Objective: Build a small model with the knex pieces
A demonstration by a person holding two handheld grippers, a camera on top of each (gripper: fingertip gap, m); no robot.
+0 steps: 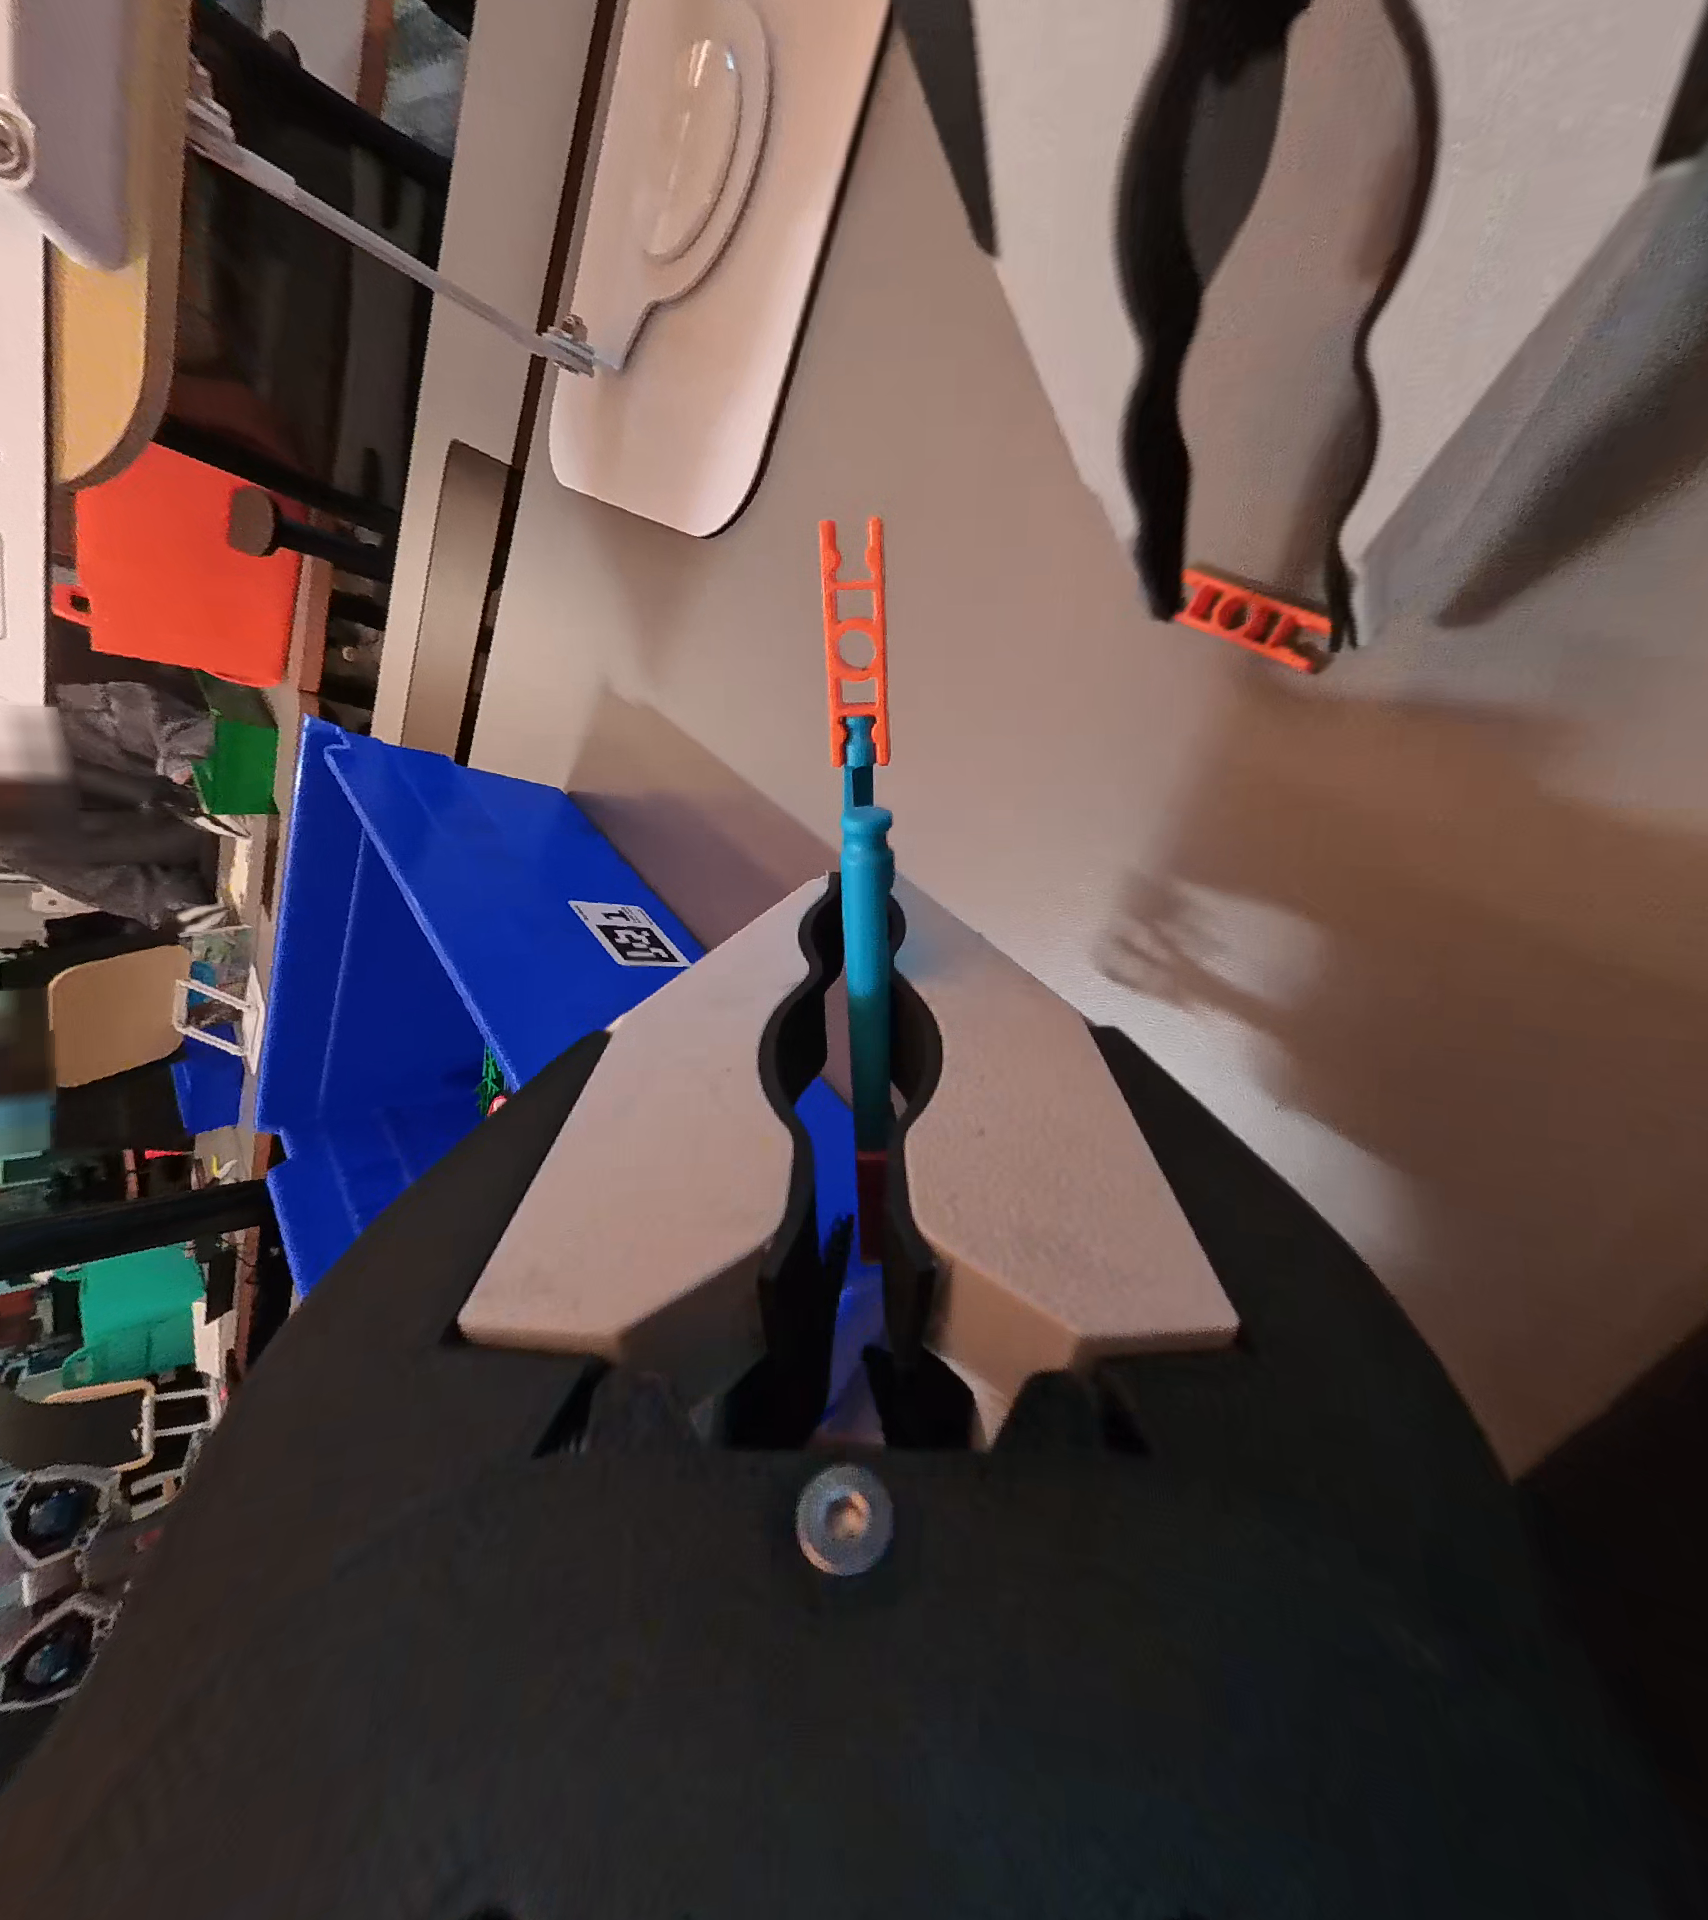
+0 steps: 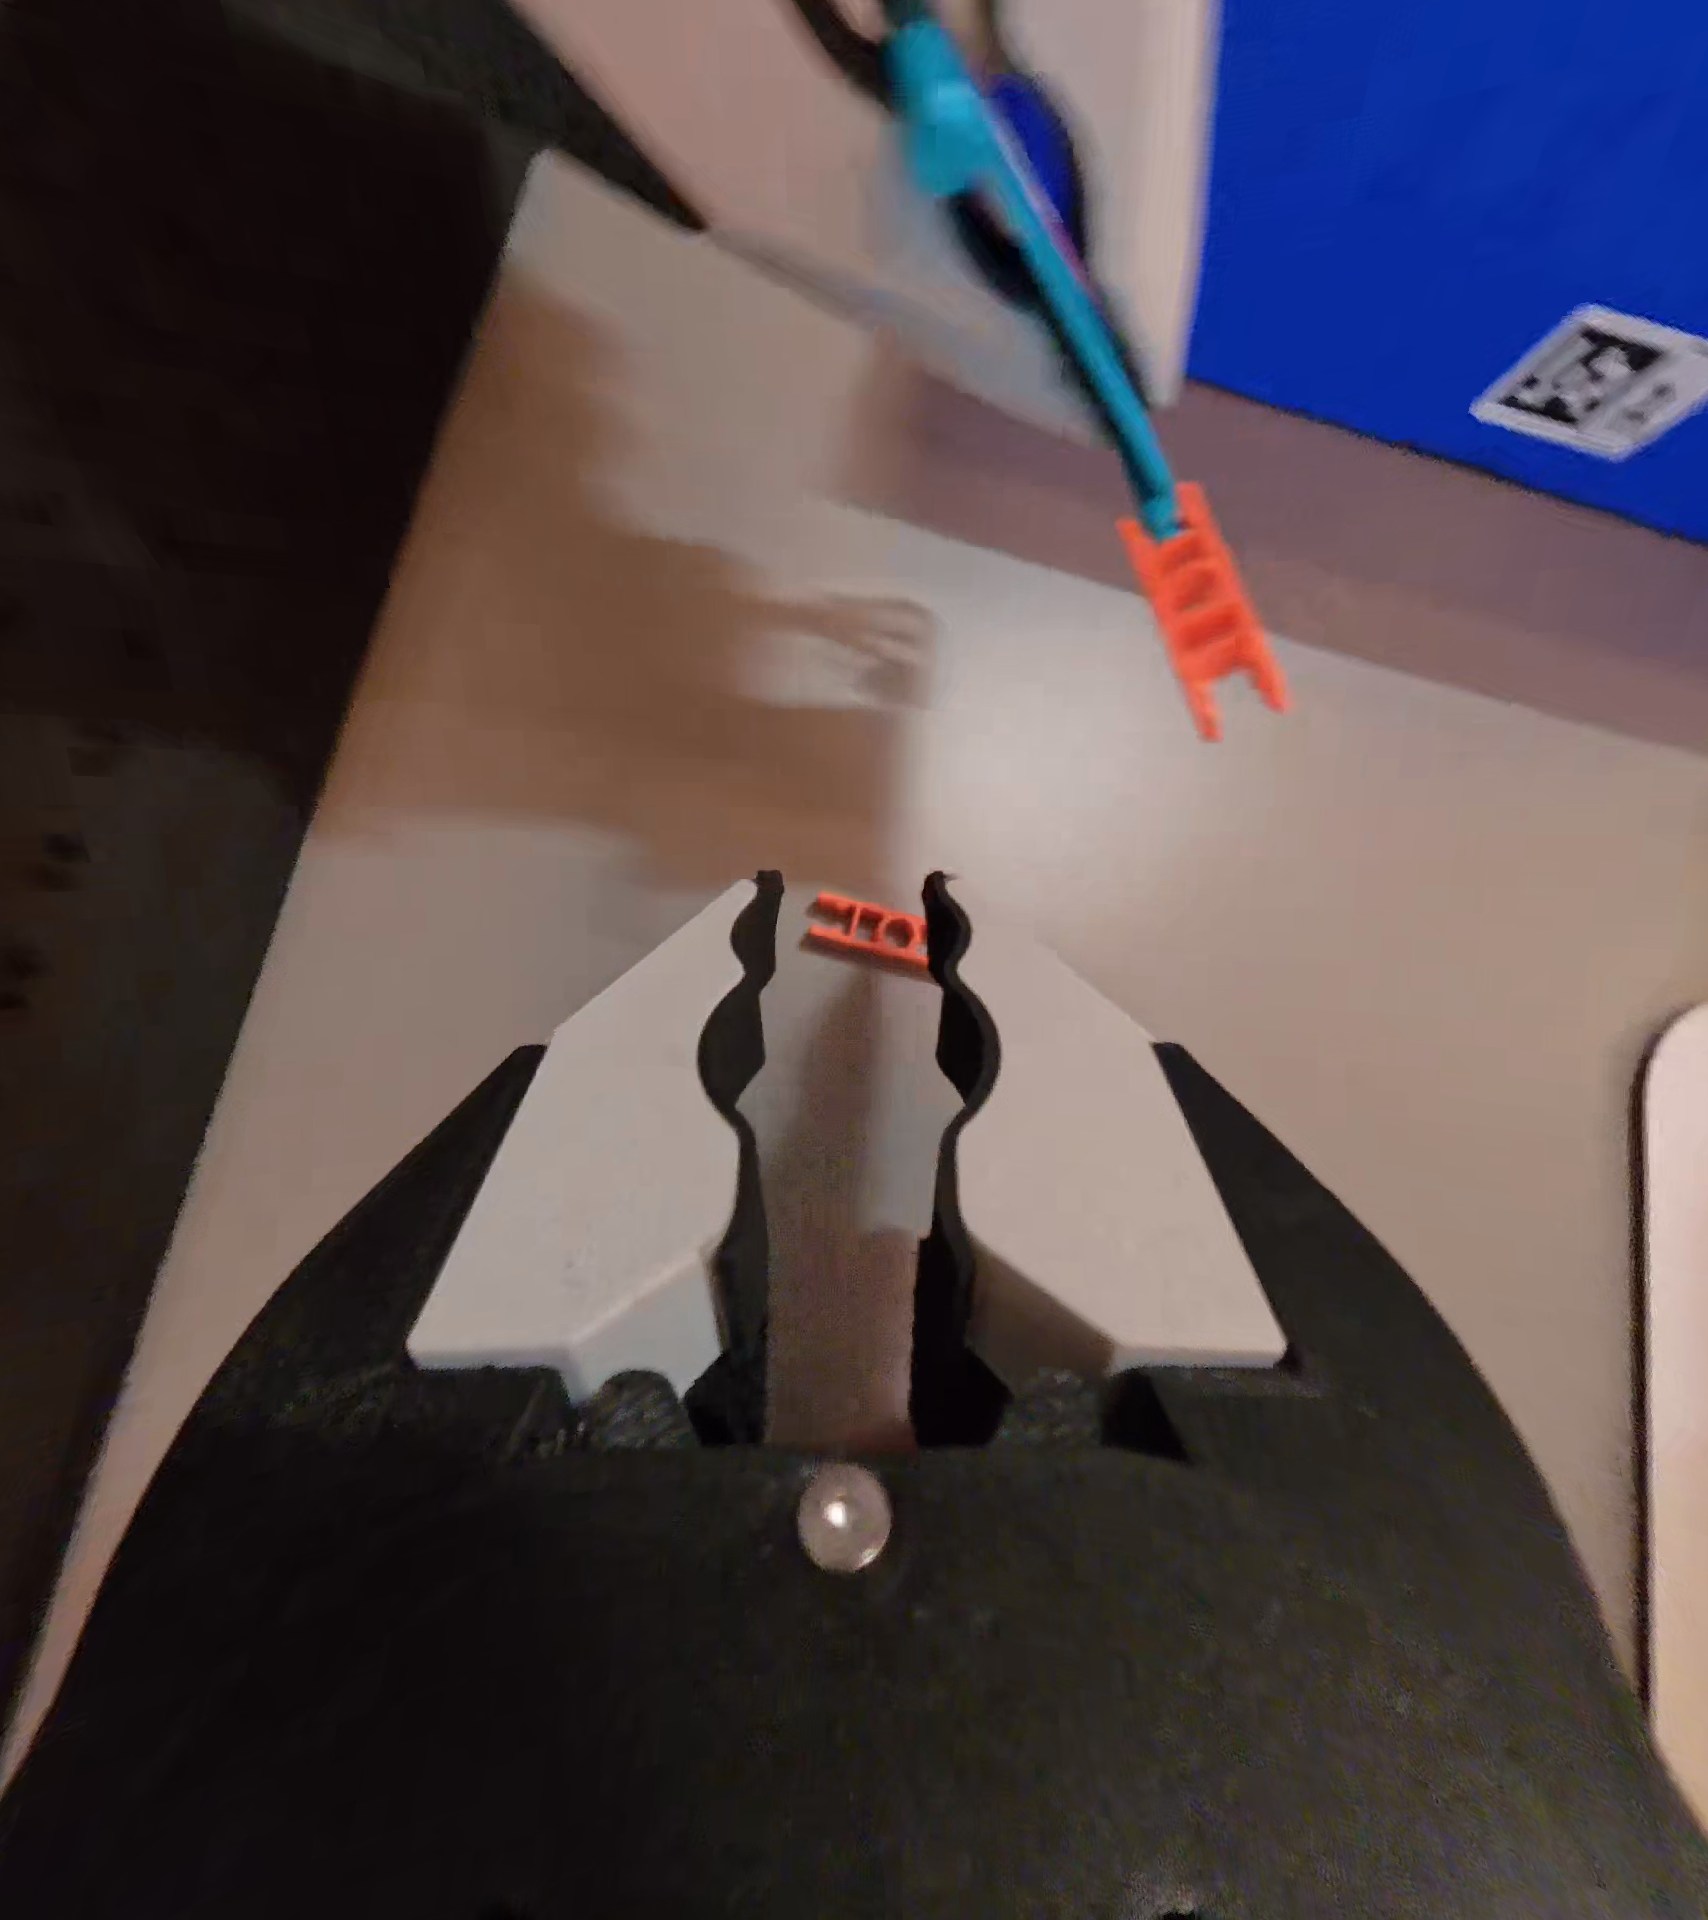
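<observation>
Between right gripper tips, seemingly: orange connector.

Printed label on blue bin

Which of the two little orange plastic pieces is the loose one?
Start at the big blue plastic bin, then cross the pale tabletop to the right gripper. The loose orange ladder-shaped connector lies flat between its open fingertips; its twin hangs clipped on a teal rod.
</observation>
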